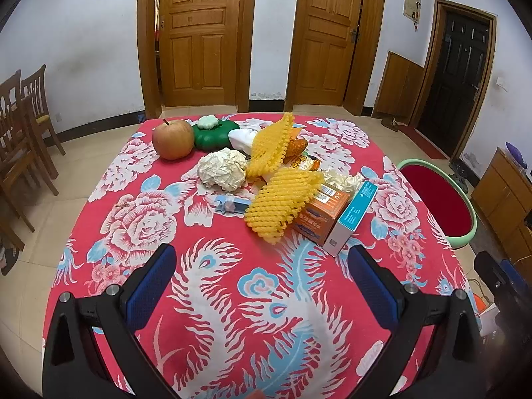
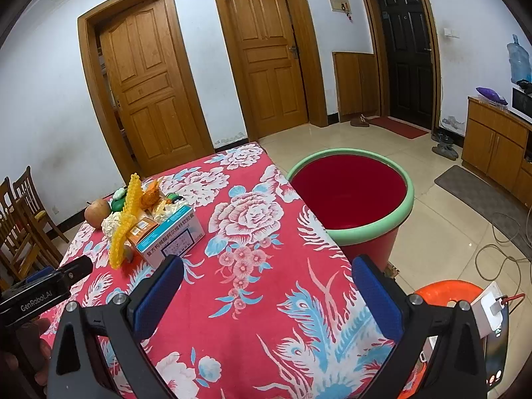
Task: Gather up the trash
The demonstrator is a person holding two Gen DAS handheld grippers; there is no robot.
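Left gripper (image 1: 262,266) and right gripper (image 2: 267,274) both spread wide, grasping nothing, above red floral tablecloth (image 1: 212,299), yellow foam fruit nets (image 1: 282,204), crumpled paper ball (image 1: 222,168), orange carton (image 1: 321,214) heaped mid-table, green-rimmed red bucket (image 2: 352,232) beside table edge

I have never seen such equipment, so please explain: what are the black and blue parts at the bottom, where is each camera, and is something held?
Those are two hand-held grippers, each carrying a camera that looks along its fingers. One picture looks past the left gripper, the other past the right gripper. Both are open and hold nothing. On the flowered tablecloth lie an apple, crumpled paper, yellow foam nets and small boxes. A red bucket stands beside the table.
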